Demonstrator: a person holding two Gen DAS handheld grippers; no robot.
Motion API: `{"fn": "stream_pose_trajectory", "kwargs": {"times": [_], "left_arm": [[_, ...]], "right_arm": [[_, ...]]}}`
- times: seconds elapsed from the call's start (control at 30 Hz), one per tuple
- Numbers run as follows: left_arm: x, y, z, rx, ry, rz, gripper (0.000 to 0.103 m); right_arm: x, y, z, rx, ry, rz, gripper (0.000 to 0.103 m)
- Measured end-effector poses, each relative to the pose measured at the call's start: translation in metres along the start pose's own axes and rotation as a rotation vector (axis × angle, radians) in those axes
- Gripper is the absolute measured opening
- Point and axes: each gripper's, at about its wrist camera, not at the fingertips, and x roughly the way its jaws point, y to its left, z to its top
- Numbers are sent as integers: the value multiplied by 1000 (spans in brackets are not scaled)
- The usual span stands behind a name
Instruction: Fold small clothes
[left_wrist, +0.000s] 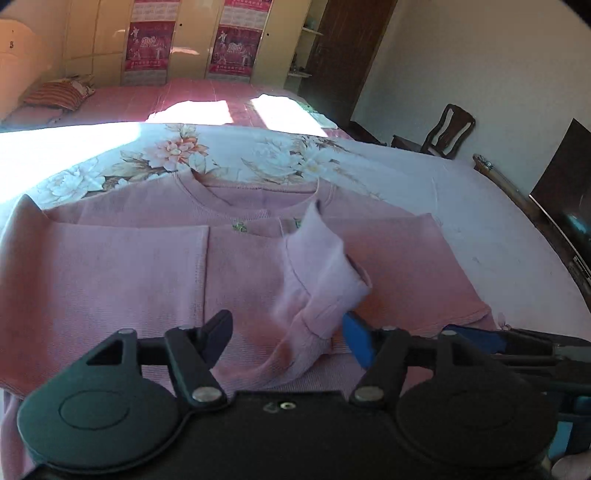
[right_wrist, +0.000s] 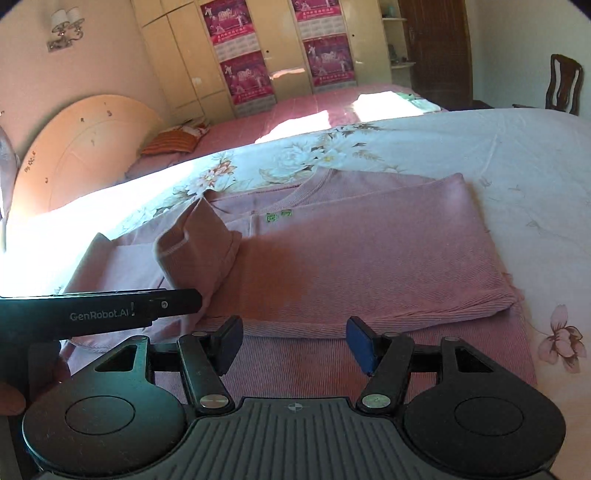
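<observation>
A pink top (left_wrist: 110, 266) lies flat on a bed (left_wrist: 461, 192) with a floral sheet, neckline away from the cameras. One sleeve is folded across the chest. The other sleeve (left_wrist: 317, 266) stands up, crumpled and blurred, over the middle of the top. The left gripper (left_wrist: 290, 334) has its jaws open; the raised sleeve sits between them, close to the blue pad, with no pad seen pressing it. The right gripper (right_wrist: 295, 343) hovers over the hem, jaws open and empty, just beside the left one.
</observation>
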Motion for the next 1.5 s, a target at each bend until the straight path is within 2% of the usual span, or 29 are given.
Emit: {"fn": "stream_pose_trajectory", "kwargs": {"times": [0.1,0.2,0.33,0.43,0.53,0.57,0.6,0.63,0.7,0.77,0.87,0.93,1.0,1.07,1.13,1.17,1.23,1.33,1.37,1.47,1.5], "left_arm": [[-25,16,2,-24,-39,45,71],[-46,46,0,-71,-68,133,71],[-63,95,-3,-144,-72,297,69],[-67,129,-10,-224,-63,362,67],[-72,148,-20,-265,-59,409,65],[-72,150,-22,-272,-54,411,65],[-72,153,-24,-278,-48,408,65],[-71,153,-27,-276,-44,406,65],[-74,151,-35,-263,-37,398,66],[-75,147,-43,-255,-29,380,66],[-79,136,-56,-201,-37,399,65],[-71,131,-59,-152,-27,418,61],[-62,131,-56,-153,-41,431,47],[-53,133,-50,-162,-71,452,38],[-44,135,-45,-167,-89,465,25],[-41,137,-44,-171,-89,478,11],[-40,143,-47,-216,-99,462,11],[-39,136,-53,-188,-113,481,9],[-39,136,-55,-193,-112,484,9],[-39,134,-51,-184,-87,487,10],[-41,132,-48,-172,-72,487,15]], "right_arm": [[4,7,1,11,10,66,62],[17,13,3,42,41,107,65],[30,11,9,81,40,50,66],[47,8,14,90,82,60,66],[57,11,15,104,101,105,65],[61,14,15,99,98,105,64],[62,17,15,94,103,110,45],[64,18,16,94,114,127,37],[66,23,17,76,115,135,33],[64,29,19,36,99,141,24],[48,33,28,-21,0,93,23],[40,35,35,-56,-34,74,23],[32,39,38,-99,-66,57,23],[23,42,40,-133,-88,55,23],[16,42,41,-179,-109,29,23],[13,40,41,-198,-120,7,23],[13,31,45,-233,-142,-62,23],[22,8,44,-232,-121,-121,22],[30,3,40,-247,-97,-148,13],[55,-24,23,-161,35,-154,11],[55,-30,19,-137,42,-146,11]]}}
